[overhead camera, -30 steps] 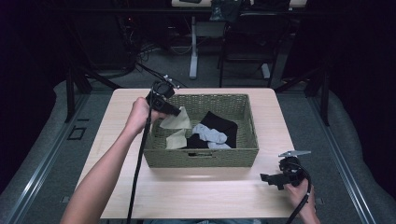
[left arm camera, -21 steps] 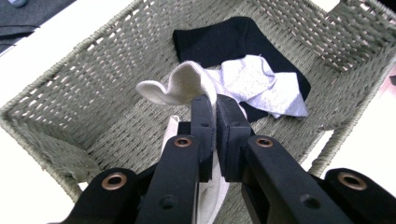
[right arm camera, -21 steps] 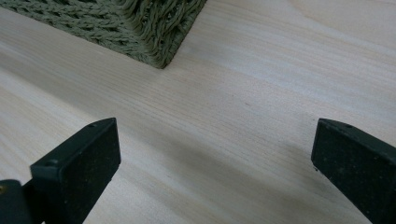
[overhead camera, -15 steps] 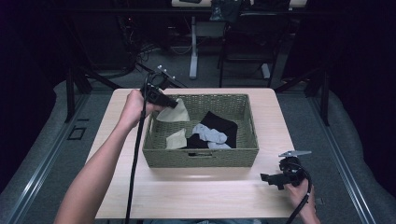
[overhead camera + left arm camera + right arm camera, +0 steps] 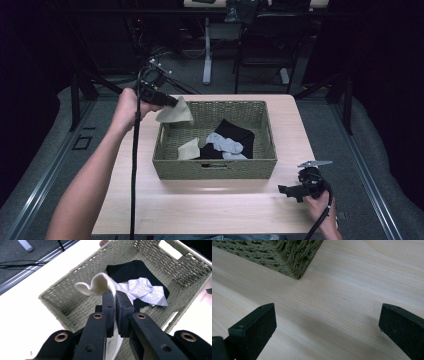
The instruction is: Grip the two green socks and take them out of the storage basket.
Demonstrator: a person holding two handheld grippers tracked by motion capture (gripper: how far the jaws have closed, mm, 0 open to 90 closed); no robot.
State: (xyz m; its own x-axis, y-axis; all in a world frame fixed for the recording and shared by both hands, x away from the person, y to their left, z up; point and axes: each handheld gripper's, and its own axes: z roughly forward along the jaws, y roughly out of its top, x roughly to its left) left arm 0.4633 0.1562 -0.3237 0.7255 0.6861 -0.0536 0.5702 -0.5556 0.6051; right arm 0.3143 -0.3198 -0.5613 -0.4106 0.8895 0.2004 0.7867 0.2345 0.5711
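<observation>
A woven green basket (image 5: 215, 169) sits mid-table. My left gripper (image 5: 172, 103) hangs over its far left corner, shut on a cream sock (image 5: 175, 114) that dangles from the jaws; in the left gripper view the cream sock (image 5: 98, 285) curls above the pads (image 5: 108, 302). Inside the basket lie a second cream sock (image 5: 189, 149), a grey sock (image 5: 225, 144) and a black sock (image 5: 235, 131). My right gripper (image 5: 287, 191) rests low over the table's front right, open and empty, the basket corner (image 5: 294, 255) ahead of it.
The basket (image 5: 175, 262) has a handle slot in its short wall. The wooden table (image 5: 200, 210) has bare surface in front of the basket. Chairs and a table leg (image 5: 207, 55) stand on the floor beyond the far edge.
My left gripper has lifted the cream sock up out of the basket and carried it back and to the left, over the basket's far left corner. The right gripper has stayed put.
</observation>
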